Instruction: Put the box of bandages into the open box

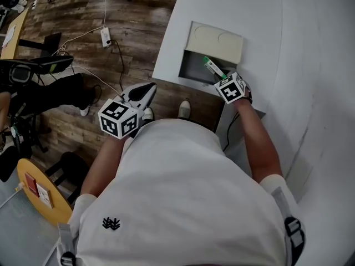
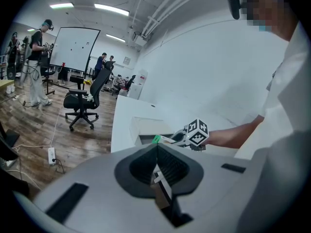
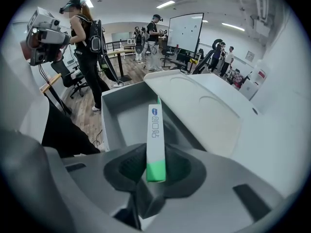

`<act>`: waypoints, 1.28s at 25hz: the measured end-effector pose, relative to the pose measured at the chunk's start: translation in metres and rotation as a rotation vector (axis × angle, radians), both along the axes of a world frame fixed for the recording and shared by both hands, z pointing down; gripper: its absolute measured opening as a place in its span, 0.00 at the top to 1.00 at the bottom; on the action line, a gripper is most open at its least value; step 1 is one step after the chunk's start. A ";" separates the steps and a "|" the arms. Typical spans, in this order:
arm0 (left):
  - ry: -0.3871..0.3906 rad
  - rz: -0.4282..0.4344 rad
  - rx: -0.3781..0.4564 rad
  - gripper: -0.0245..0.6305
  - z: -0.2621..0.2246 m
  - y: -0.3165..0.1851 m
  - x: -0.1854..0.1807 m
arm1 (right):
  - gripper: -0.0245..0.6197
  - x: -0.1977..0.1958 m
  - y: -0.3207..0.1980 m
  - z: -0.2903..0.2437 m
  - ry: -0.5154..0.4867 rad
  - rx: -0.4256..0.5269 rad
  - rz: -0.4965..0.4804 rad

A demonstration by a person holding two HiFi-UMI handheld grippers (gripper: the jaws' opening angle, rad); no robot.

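Head view: the right gripper (image 1: 219, 77) is clamped on the box of bandages (image 1: 212, 67), which hangs right over the open box (image 1: 192, 71). The left gripper (image 1: 150, 88) is well away from the open box, out over the floor (image 1: 83, 15).

Left gripper view: jaws squeezed together, nothing in them.

Right gripper view: the box of bandages is pinched edge-on, far end above the open box's grey inside.

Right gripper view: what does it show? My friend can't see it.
The right gripper grips a slim white-and-green box of bandages, pointing toward the open grey box on a white table. People stand in the room behind.
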State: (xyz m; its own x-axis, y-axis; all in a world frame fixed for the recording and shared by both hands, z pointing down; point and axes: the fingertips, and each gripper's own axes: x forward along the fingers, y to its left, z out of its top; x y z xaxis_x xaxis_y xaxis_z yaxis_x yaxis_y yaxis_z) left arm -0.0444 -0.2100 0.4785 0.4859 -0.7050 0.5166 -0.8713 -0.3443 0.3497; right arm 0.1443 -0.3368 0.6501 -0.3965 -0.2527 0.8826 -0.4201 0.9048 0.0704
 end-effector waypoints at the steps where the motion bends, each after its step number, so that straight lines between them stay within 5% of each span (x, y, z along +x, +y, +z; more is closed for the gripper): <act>1: 0.000 -0.001 0.000 0.95 0.000 0.000 -0.001 | 0.81 0.000 0.000 0.000 0.000 0.003 0.001; 21: 0.015 0.046 0.023 0.95 -0.003 0.011 -0.021 | 0.68 0.004 0.005 -0.022 -0.010 0.051 0.071; 32: 0.030 0.097 0.042 0.95 0.006 0.021 -0.039 | 0.68 0.010 0.009 -0.043 -0.060 0.113 0.199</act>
State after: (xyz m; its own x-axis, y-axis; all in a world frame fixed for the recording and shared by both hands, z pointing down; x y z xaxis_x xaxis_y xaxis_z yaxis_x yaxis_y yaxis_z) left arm -0.0829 -0.1895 0.4841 0.5679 -0.6743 0.4721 -0.8224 -0.4416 0.3587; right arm 0.1538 -0.3276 0.6071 -0.3798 -0.4271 0.8206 -0.5957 0.7915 0.1362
